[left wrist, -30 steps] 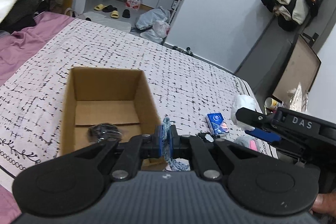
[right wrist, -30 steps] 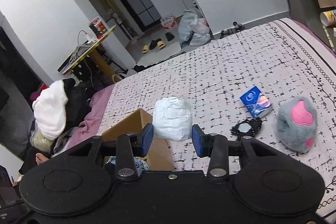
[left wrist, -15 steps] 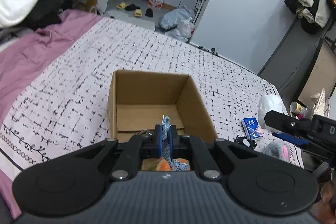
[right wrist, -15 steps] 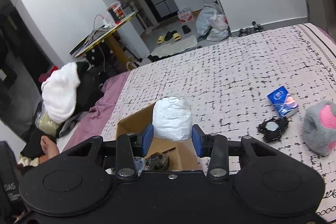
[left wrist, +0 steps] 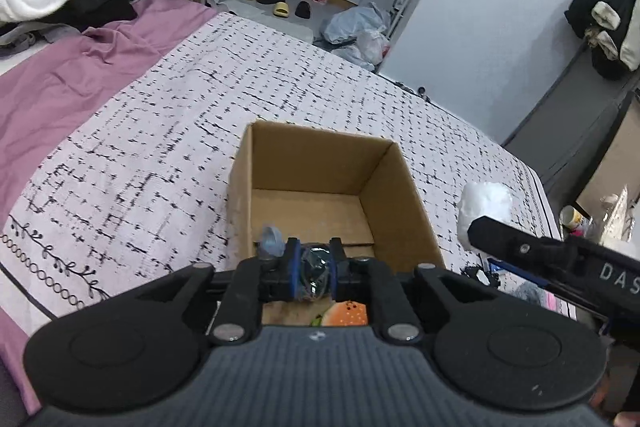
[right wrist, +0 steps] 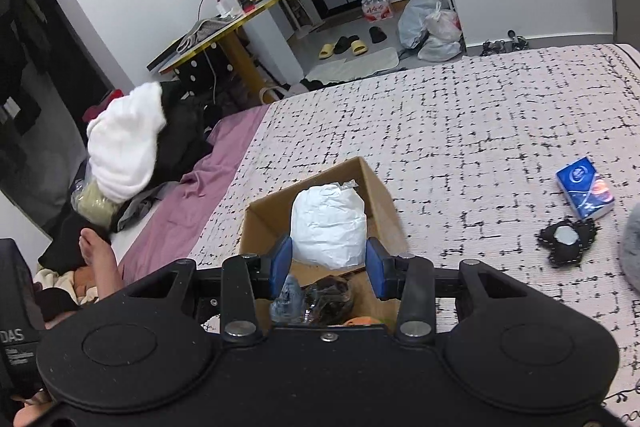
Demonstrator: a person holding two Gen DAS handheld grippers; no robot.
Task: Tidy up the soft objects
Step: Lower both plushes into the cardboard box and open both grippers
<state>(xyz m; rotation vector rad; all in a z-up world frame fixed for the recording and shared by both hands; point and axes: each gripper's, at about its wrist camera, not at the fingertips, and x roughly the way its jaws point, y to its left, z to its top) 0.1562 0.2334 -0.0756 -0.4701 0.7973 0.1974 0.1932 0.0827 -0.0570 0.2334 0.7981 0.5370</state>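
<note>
An open cardboard box (left wrist: 320, 151) stands on the checked bedspread. My left gripper (left wrist: 312, 269) hangs over its near end, jaws opening, with no pad pressing on anything. A blue knitted soft thing (left wrist: 271, 239) sits just left of the left finger, inside the box. Through the gap I see a black shiny item (left wrist: 316, 267) on the box floor, with an orange toy (left wrist: 346, 313) beside it. My right gripper (right wrist: 329, 263) is shut on a white crumpled bundle (right wrist: 328, 227), held above the box (right wrist: 372, 179). The same bundle (left wrist: 484, 199) shows at the right in the left wrist view.
A blue tissue packet (right wrist: 584, 193), a black pad with a white centre (right wrist: 566, 239) and a grey plush (right wrist: 632, 259) lie on the bed to the right. At the left are a purple sheet (left wrist: 80, 67), a clothes pile (right wrist: 124, 143) and a person's foot (right wrist: 96, 255).
The left gripper came over the box and its jaws parted, so the blue knitted thing is no longer pinched. The right gripper carried the white bundle left, to above the box.
</note>
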